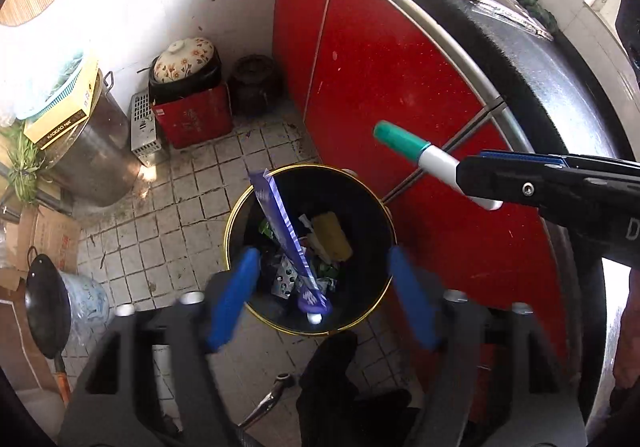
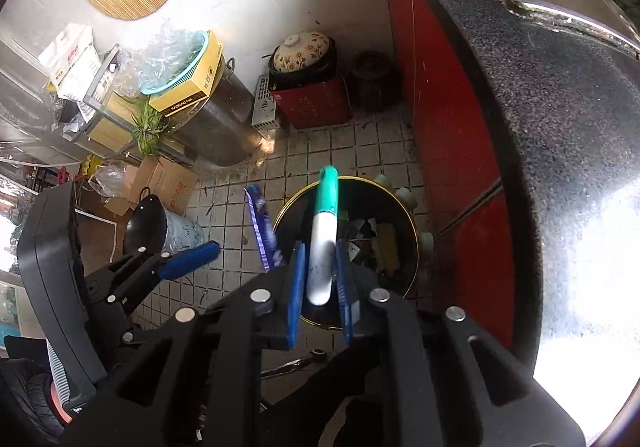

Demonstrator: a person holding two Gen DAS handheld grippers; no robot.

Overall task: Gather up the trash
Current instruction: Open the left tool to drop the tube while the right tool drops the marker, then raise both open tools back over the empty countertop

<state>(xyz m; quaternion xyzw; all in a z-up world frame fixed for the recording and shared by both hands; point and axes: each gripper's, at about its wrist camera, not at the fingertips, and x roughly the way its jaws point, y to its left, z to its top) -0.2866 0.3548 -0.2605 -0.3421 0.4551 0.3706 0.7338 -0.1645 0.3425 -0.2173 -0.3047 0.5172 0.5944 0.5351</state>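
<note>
My left gripper (image 1: 320, 299) jaws spread wide; purple wrapper (image 1: 286, 231) between them, dropping into bin (image 1: 384, 207). Right gripper (image 2: 320, 279) jaws flank the marker (image 2: 324, 235); grip unclear. Bin below both. Marker not yet binned.

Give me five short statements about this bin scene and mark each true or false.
1. The round black gold-rimmed bin already holds trash. True.
2. The long purple wrapper lies flat on the floor tiles. False: it stands tilted in the bin, clear of the wide-open left claw.
3. The white marker with a green cap sits between the right claw's pads. True.
4. The cupboard doors beside the bin are blue. False: red.
5. The flowered pot lid is inside the bin. False: it sits by the wall.
</note>
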